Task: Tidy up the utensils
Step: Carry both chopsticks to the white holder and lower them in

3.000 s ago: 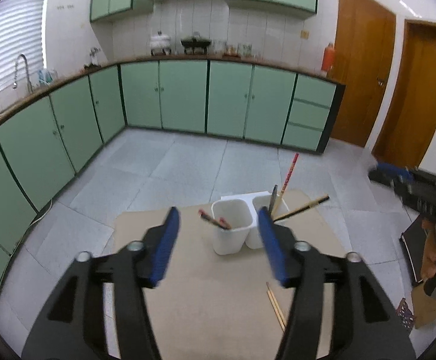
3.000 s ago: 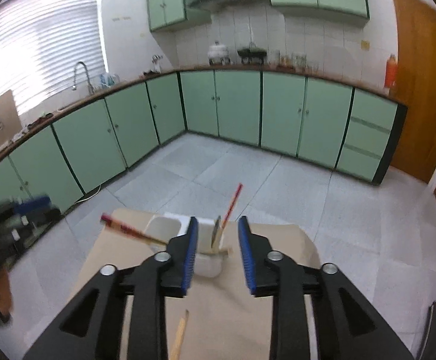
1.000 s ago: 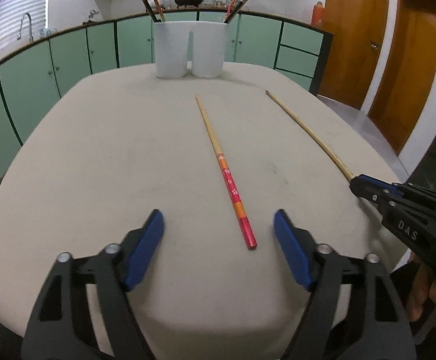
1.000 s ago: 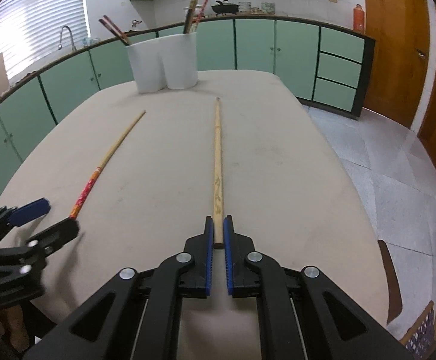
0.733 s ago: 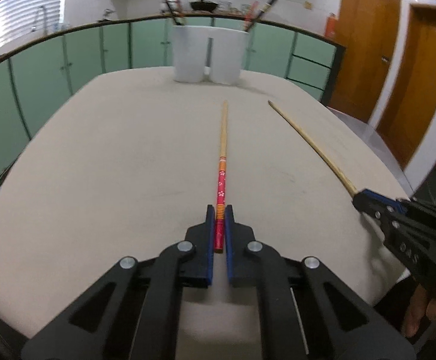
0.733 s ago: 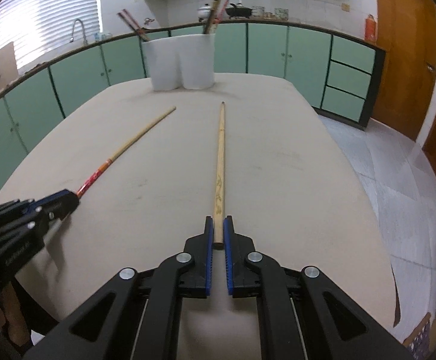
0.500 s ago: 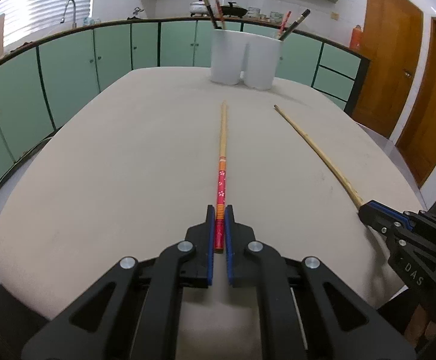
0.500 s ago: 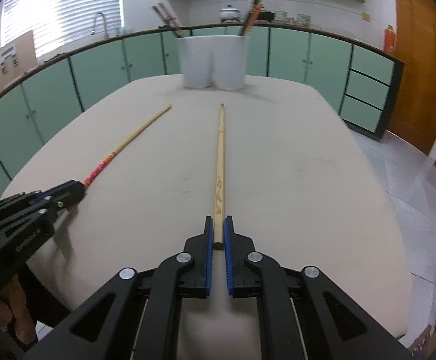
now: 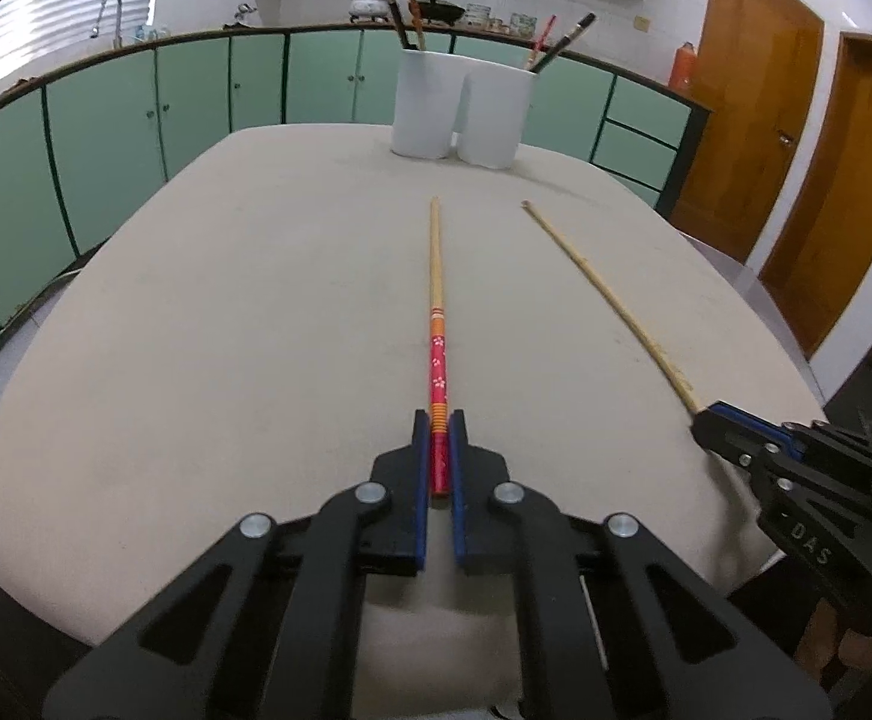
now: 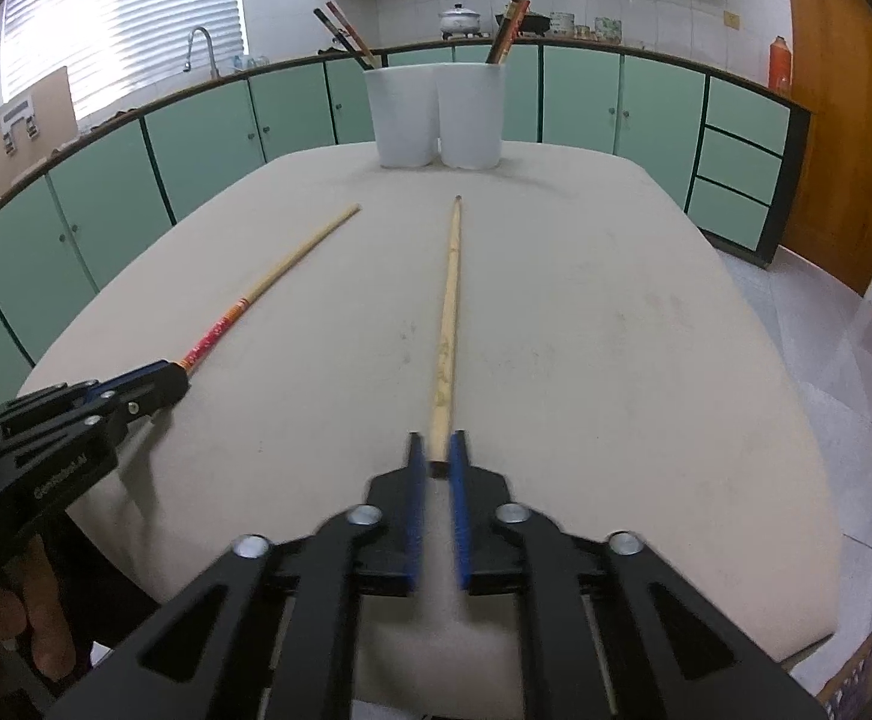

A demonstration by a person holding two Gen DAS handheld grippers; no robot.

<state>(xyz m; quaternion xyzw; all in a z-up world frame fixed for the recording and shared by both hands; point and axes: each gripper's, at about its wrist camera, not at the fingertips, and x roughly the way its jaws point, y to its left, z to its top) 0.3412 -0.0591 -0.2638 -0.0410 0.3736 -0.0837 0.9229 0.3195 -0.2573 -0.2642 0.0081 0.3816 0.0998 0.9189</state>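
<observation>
My left gripper (image 9: pixel 439 420) is shut on the red end of a red-and-wood chopstick (image 9: pixel 436 300), which points forward over the beige table (image 9: pixel 225 330). My right gripper (image 10: pixel 437 441) is shut on the thick end of a plain wooden chopstick (image 10: pixel 446 312), also pointing forward. Each gripper shows in the other's view: the right one (image 9: pixel 703 420) holds the plain chopstick (image 9: pixel 604 294), the left one (image 10: pixel 174 375) holds the red chopstick (image 10: pixel 273 282). Two joined white holder cups (image 9: pixel 463 111) stand at the table's far end, each with chopsticks in it; they also show in the right wrist view (image 10: pixel 436 114).
Green kitchen cabinets (image 9: pixel 195 96) run along the back and left walls with a sink tap (image 9: pixel 108 6). Wooden doors (image 9: pixel 748 138) are at the right. The tiled floor (image 10: pixel 826 312) lies right of the table.
The left gripper came down to the red chopstick and closed on its end. The right gripper has stayed shut on the plain chopstick. Both views shifted slightly, with the cups now looking nearer.
</observation>
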